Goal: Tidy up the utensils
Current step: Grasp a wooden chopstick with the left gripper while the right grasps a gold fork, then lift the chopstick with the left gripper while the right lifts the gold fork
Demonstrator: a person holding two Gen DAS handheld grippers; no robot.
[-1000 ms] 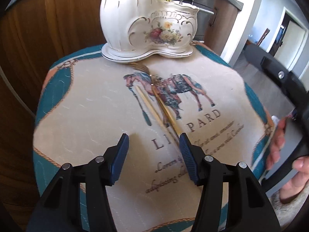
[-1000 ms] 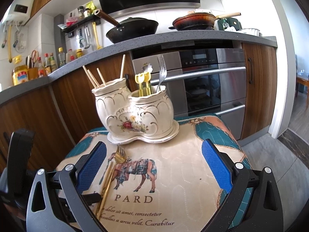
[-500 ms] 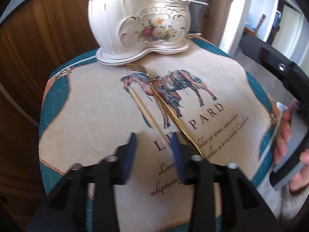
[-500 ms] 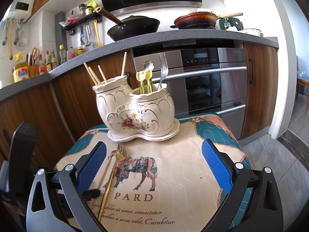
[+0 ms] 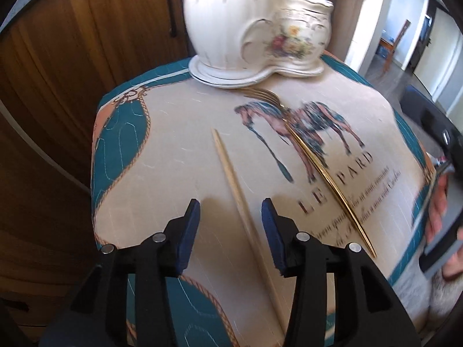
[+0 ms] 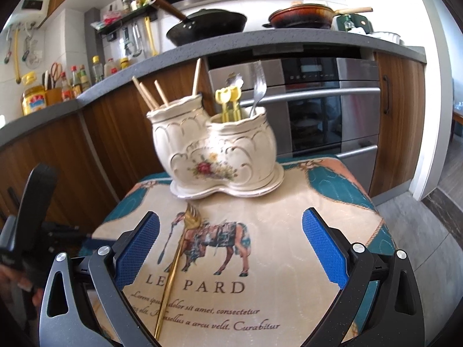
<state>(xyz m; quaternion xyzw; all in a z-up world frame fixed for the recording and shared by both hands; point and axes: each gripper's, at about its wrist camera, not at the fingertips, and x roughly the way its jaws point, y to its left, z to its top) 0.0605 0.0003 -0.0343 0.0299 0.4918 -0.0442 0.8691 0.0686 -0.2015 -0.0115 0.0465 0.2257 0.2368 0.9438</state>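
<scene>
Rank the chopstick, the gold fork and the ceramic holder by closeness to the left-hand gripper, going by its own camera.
From the left gripper:
1. Chopstick, lying between its open jaws.
2. Gold fork, to the right.
3. Ceramic holder, at the cloth's far edge.

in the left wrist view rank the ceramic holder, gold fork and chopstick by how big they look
1. ceramic holder, clearly biggest.
2 and 3. chopstick and gold fork: similar apparent length. The chopstick runs closer to the camera and under the left gripper, so no ranking.

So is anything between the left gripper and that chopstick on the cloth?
Nothing visible. The left gripper is open with the chopstick lying bare on the cloth between its fingers; the fork lies apart to the right.
</scene>
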